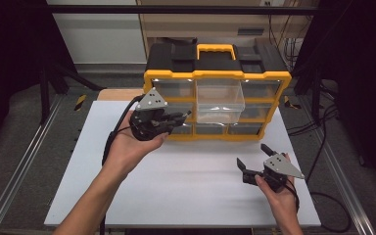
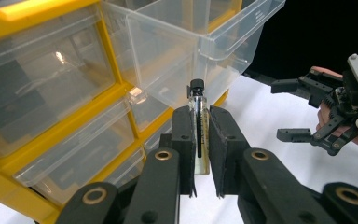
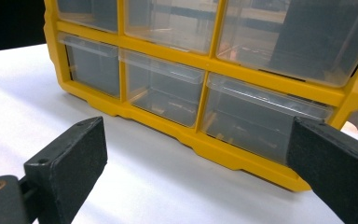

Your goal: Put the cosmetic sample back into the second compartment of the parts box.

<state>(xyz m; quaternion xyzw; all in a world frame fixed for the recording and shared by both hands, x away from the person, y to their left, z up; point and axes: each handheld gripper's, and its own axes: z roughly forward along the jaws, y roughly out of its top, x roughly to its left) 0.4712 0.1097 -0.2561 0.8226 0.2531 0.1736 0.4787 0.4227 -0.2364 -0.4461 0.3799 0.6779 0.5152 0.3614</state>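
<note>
1. Two grippers w/ us in the high view. Landmark = yellow organizer [image 1: 217, 105], standing at the far side of the white board [image 1: 186, 181]. Our left gripper [image 1: 182, 117] is held up right against the organizer's front, at its left drawers, jaws pointing toward the pulled-out clear drawer [image 1: 220, 100] in the center column. Jaws look closed; what's between them is too small to tell here. Our right gripper [image 1: 253, 157] sits well in front of the organizer's right end, low over the board, jaws spread wide, nothing between them.

2. Left gripper view: our left gripper [image 2: 201, 135] is clamped on a small glass vial [image 2: 199, 126] w/ black cap. Vial stands upright between the pads, cap sticking out above them. It's just below the front corner of the pulled-out drawer [image 2: 186, 42], outside it, beside the organizer's [image 2: 116, 93] lower closed drawers. Right gripper [image 2: 291, 109] farther off from the organizer, jaws apart, empty.

3. Right gripper view: our right gripper [image 3: 200, 168] is open, pads wide apart, only white board [image 3: 135, 186] between them. It faces the organizer's [image 3: 200, 140] bottom row of closed clear drawers, near but not touching.
</note>
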